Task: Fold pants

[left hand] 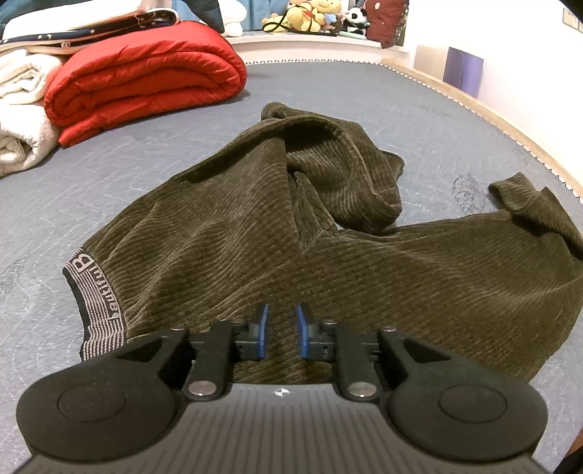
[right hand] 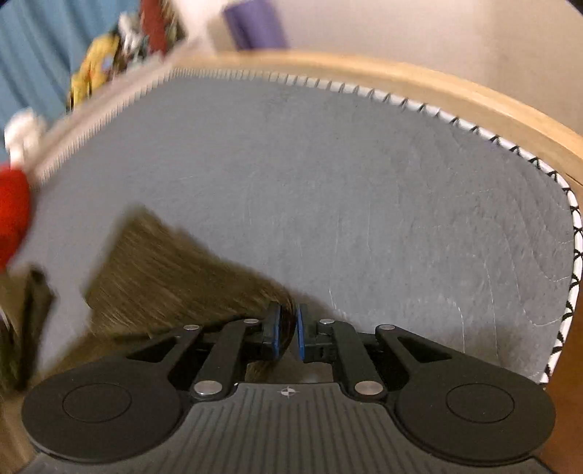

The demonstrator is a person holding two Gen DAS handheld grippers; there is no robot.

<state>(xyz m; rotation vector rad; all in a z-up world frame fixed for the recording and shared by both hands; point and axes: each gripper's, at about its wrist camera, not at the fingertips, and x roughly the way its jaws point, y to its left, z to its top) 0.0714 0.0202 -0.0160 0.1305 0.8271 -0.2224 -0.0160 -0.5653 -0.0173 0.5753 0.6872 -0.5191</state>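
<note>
**What we count on the bed**

We count one pair of pants (left hand: 255,233), olive corduroy, sprawled mid-frame in the left wrist view. At ten o'clock from it we count one red quilt (left hand: 145,80), folded, and at nine o'clock one white blanket (left hand: 22,109) beside that. One purple box (left hand: 463,69) stands at two o'clock. At twelve o'clock a cluster of plush toys (left hand: 317,16) sits too small for an exact tally; we make out several. We count two grippers, one left gripper (left hand: 281,330) and one right gripper (right hand: 288,332).
</note>
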